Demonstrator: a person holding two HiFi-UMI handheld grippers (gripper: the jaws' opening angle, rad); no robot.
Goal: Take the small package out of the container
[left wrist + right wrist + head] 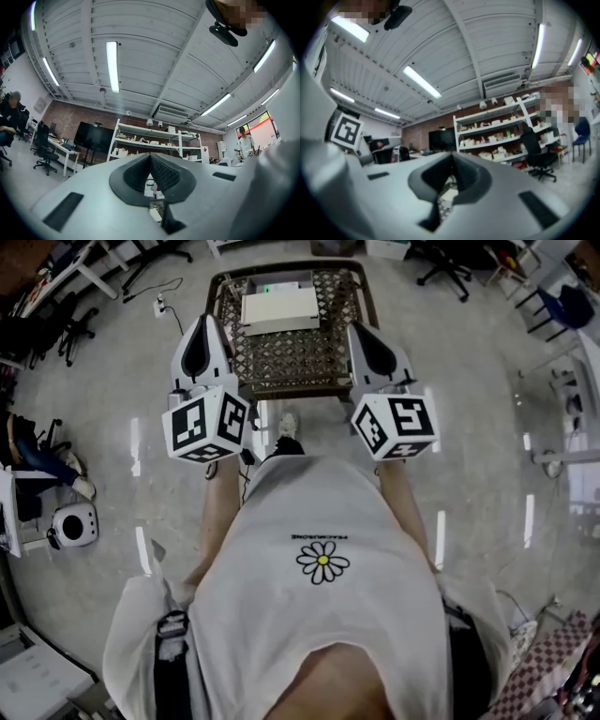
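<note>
A brown lattice container stands on the floor ahead of the person. Inside it lies a white flat package, with a smaller white item with green print behind it. My left gripper hovers at the container's near left corner, above its rim, jaws shut and empty. At the near right corner my right gripper is held the same way, shut with nothing in it. In the left gripper view the jaws of the left gripper meet. The right gripper also shows its jaws together in its own view. Both cameras point up toward the ceiling.
Office chairs and desks ring the polished floor. A white round device sits at the left, and a power strip with cable lies near the container's far left. Shelving and people stand at the back of the room.
</note>
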